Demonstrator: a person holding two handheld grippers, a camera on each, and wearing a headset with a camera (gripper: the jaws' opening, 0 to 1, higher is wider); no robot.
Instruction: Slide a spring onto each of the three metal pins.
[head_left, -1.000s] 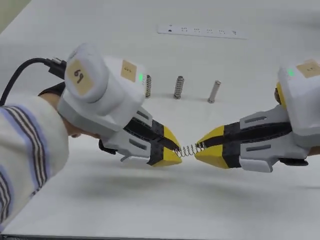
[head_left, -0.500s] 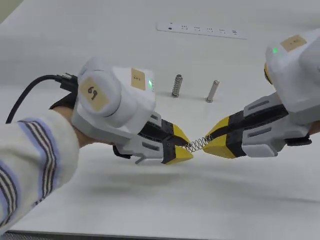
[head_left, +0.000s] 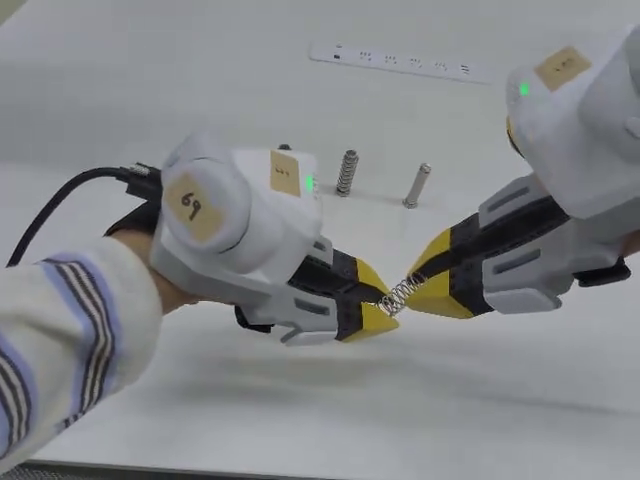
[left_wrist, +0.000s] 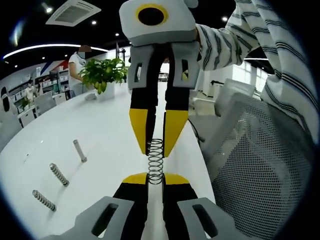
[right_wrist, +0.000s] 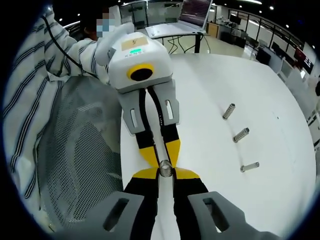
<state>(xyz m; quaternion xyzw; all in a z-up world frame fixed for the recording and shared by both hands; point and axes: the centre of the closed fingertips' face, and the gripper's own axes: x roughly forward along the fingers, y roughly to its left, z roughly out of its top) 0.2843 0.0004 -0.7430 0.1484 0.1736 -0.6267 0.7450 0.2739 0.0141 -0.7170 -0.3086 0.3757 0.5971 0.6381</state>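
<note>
A small loose spring (head_left: 400, 293) hangs above the white table, slanting up to the right. My left gripper (head_left: 376, 311) is shut on its lower end and my right gripper (head_left: 419, 284) is shut on its upper end. From the left gripper (left_wrist: 156, 178) the spring (left_wrist: 156, 160) runs straight ahead into the right gripper's yellow tips. The right gripper (right_wrist: 166, 174) sees the spring (right_wrist: 165, 170) end-on. Farther back on the table stand a bare metal pin (head_left: 416, 185) and a pin wearing a spring (head_left: 346, 173). A second sprung pin (left_wrist: 43, 200) stands at the end of the row.
A white power strip (head_left: 400, 62) lies at the table's far edge. A black cable (head_left: 55, 205) trails from the left gripper. A mesh chair (left_wrist: 250, 150) stands beside the table, and a potted plant (left_wrist: 102, 72) sits at its far end.
Both grippers kept hold of the spring. The right gripper rose and tilted, so the spring went from level to slanted. The pair sits slightly further right in the picture.
</note>
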